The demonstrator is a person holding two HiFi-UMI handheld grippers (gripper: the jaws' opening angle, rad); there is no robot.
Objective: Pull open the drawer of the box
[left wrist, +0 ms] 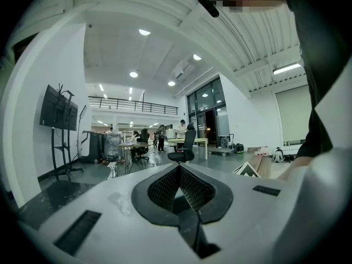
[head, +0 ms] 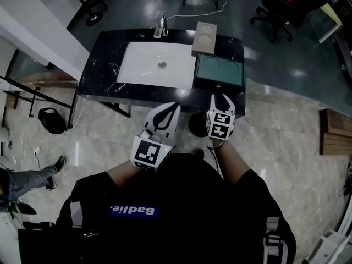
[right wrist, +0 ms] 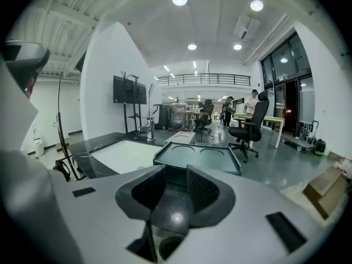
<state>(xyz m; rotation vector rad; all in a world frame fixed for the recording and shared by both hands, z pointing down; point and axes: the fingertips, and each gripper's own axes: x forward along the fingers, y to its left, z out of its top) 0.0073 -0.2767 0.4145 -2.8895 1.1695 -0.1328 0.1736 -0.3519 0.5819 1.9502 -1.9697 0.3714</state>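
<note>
The box (head: 220, 70) sits upper centre in the head view, at the right end of the counter (head: 102, 70), beside the sink (head: 143, 65). The right gripper (head: 221, 99) is just below it — jaws apart, empty, aimed at the box front. The left gripper (head: 172, 108), further left, holds nothing — jaw tips touching.

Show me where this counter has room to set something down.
Bare black counter lies left of the sink basin, out to the left edge, and in the strip along the front. The right end is crowded: green box, beige box behind it, right tool at its front.
</note>
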